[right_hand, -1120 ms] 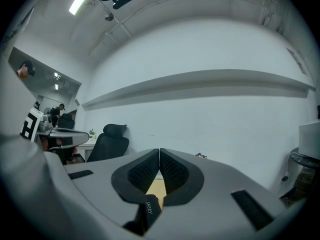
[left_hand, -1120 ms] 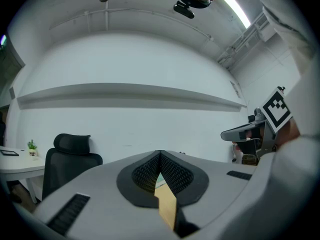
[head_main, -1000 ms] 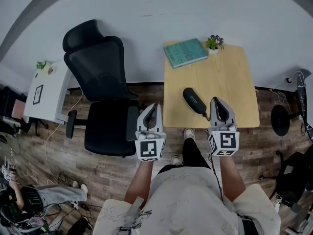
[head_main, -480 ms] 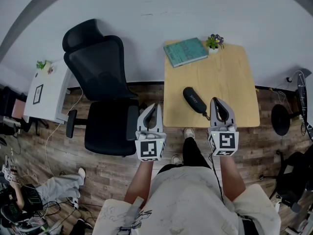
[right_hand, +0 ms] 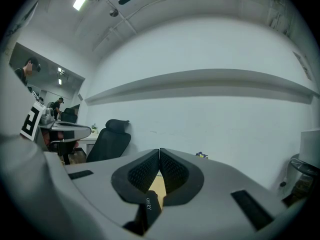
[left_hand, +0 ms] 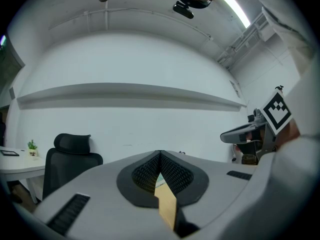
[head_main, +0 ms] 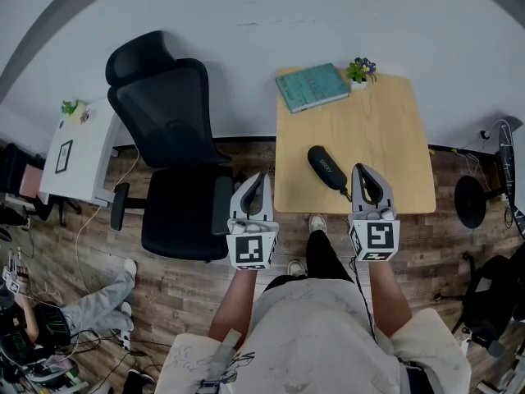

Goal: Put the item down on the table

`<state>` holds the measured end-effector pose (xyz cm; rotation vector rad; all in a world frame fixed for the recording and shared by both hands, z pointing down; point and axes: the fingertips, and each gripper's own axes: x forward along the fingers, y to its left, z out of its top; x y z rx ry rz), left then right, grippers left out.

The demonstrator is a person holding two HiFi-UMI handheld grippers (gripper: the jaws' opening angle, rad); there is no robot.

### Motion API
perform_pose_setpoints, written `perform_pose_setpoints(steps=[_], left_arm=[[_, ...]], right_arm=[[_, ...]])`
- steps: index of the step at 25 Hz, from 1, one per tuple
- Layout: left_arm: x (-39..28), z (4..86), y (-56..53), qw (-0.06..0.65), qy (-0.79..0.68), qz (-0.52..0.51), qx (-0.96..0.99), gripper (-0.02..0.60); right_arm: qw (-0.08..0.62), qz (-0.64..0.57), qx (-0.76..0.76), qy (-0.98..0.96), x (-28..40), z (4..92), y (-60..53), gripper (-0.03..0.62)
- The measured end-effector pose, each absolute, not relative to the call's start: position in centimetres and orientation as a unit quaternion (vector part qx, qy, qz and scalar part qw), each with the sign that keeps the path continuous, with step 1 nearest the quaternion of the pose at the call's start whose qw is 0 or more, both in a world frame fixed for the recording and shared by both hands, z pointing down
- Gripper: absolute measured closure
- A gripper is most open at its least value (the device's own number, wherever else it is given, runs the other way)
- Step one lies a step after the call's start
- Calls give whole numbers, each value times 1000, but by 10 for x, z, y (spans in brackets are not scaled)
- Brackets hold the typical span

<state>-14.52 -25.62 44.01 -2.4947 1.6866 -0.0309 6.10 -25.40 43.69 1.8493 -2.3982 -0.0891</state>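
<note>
A black oblong case [head_main: 326, 168] lies on the wooden table [head_main: 385, 130] near its front edge, held by nothing. My right gripper [head_main: 365, 171] hovers just right of it over the table's front edge, jaws shut and empty. In the right gripper view the closed pads [right_hand: 172, 171] meet above the case [right_hand: 148, 209], which shows low in the gap beneath them. My left gripper [head_main: 255, 179] is shut and empty too, held off the table's left side beside the chair. Its view shows a sliver of tabletop [left_hand: 167, 209] under the closed jaws.
A teal book [head_main: 312, 87] and a small potted plant [head_main: 359, 71] sit at the table's far edge by the wall. A black office chair [head_main: 168, 138] stands left of the table, with a white side desk [head_main: 74, 150] beyond. A person's legs [head_main: 90, 306] lie on the floor at lower left.
Both grippers and the case stay where they were. Only the legs of the person on the floor at lower left have shifted.
</note>
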Motion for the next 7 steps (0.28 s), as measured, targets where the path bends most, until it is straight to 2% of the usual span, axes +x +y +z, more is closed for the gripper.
perform_pose_setpoints(steps=[7], left_arm=[[-146,439,-256,66,558,-12,-827,575]], right_arm=[[65,-29,601,-796,56,439,-253,576]])
